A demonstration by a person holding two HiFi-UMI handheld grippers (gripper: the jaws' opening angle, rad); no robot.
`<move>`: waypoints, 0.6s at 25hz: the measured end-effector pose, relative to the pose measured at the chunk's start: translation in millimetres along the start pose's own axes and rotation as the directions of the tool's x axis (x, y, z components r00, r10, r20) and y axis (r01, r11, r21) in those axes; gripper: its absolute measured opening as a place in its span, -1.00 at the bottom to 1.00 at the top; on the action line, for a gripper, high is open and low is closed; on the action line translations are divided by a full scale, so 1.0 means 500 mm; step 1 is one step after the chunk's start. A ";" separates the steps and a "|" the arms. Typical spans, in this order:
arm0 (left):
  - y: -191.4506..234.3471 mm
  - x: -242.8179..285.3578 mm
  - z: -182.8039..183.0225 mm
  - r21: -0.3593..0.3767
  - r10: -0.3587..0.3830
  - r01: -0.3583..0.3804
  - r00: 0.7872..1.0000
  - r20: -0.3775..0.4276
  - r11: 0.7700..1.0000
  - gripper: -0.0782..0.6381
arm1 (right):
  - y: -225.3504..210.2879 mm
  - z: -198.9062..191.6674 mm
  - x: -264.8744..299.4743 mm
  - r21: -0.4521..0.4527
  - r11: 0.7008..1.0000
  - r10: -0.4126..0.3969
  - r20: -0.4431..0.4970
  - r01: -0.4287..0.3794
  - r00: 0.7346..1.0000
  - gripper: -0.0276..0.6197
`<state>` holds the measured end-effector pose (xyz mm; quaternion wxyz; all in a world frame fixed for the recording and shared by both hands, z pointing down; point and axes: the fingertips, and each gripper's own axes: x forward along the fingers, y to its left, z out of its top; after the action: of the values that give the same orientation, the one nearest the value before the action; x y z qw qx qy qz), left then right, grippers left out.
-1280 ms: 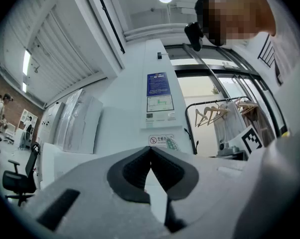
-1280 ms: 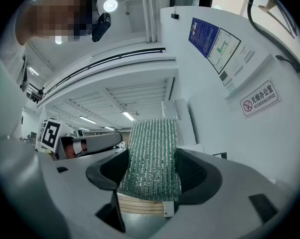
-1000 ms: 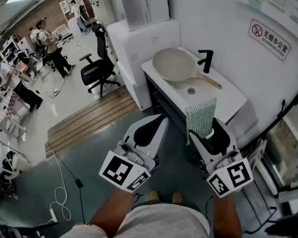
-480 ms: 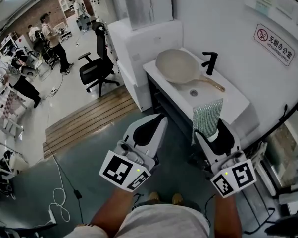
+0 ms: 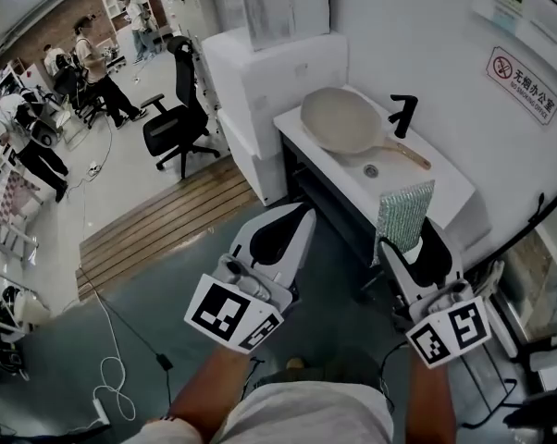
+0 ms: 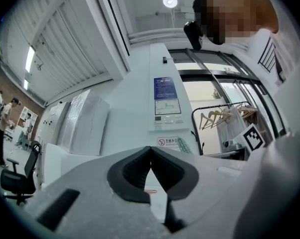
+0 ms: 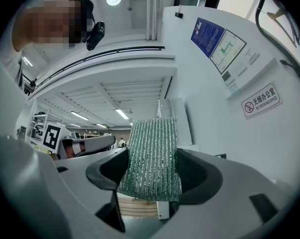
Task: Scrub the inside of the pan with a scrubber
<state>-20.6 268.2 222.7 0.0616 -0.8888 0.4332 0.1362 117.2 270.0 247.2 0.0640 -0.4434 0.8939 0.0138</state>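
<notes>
1. The left gripper [image 5: 300, 213] is held out in front of the person. Its jaws are closed fully together and nothing is gripped by them
2. The right gripper [image 5: 406, 245] is held beside it, to the right, and its jaws are closed on the scrubber [image 5: 404, 213]
3. The scrubber is a green, glittering pad. It is held upright, with its upper part sticking out above the jaws, as is seen in the right gripper view [image 7: 152, 158]
4. The pan [image 5: 345, 120] is pale beige and is laid on the white sink [image 5: 440, 192], at the far left end, with its inside turned up
5. The handle [image 5: 403, 154] of the pan is pointed to the right, past the drain [image 5: 371, 169]
6. A black tap [image 5: 404, 115] is stood just beside the pan, on the wall side
7. Both grippers are kept well apart from the pan, and the scrubber is seen in the air in front of the sink
8. A marker cube [image 5: 234, 314] is carried at the back of the left gripper, and another is carried on the right one
9. A sign [image 5: 524, 74] is fixed on the wall at the right; a black chair [image 5: 172, 126] and a wooden platform [image 5: 158, 225] are seen at the left
</notes>
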 end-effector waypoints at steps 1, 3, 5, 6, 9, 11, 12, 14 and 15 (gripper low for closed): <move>0.006 -0.001 -0.001 -0.001 -0.002 0.002 1.000 0.000 1.000 -0.74 | -0.001 0.000 0.004 -0.003 1.000 -0.005 0.001 0.005 1.000 0.02; 0.018 -0.002 -0.005 -0.005 -0.004 0.004 1.000 -0.001 1.000 -0.74 | -0.003 -0.001 0.014 -0.005 1.000 -0.014 0.000 0.014 1.000 0.02; 0.032 0.001 -0.010 -0.009 -0.002 0.002 1.000 -0.005 1.000 -0.74 | -0.008 -0.002 0.026 -0.004 1.000 -0.018 0.000 0.018 1.000 0.02; 0.041 0.005 -0.012 -0.010 0.000 0.000 1.000 -0.006 1.000 -0.74 | -0.012 -0.003 0.034 -0.003 1.000 -0.019 0.001 0.019 1.000 0.02; 0.069 0.021 -0.018 -0.006 0.007 -0.008 1.000 -0.008 1.000 -0.74 | -0.026 -0.007 0.066 0.000 1.000 -0.014 0.005 0.014 1.000 0.02; 0.091 0.034 -0.025 -0.001 0.013 -0.013 1.000 -0.011 1.000 -0.74 | -0.035 -0.013 0.093 0.002 1.000 -0.007 0.009 0.007 1.000 0.02; 0.104 0.043 -0.030 0.001 0.017 -0.017 1.000 -0.014 1.000 -0.74 | -0.042 -0.016 0.108 0.003 1.000 -0.002 0.011 0.002 1.000 0.02; 0.130 0.065 -0.041 0.005 0.023 -0.023 1.000 -0.018 1.000 -0.74 | -0.059 -0.021 0.141 -0.002 1.000 0.008 0.013 -0.008 1.000 0.02; 0.143 0.078 -0.045 0.008 0.026 -0.026 0.999 -0.019 1.000 -0.74 | -0.069 -0.022 0.158 -0.006 1.000 0.012 0.015 -0.012 1.000 0.02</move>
<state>-49.6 189.3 233.2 0.0591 -0.8842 0.4458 0.1266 96.4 185.7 249.3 0.0695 -0.4381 0.8960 0.0203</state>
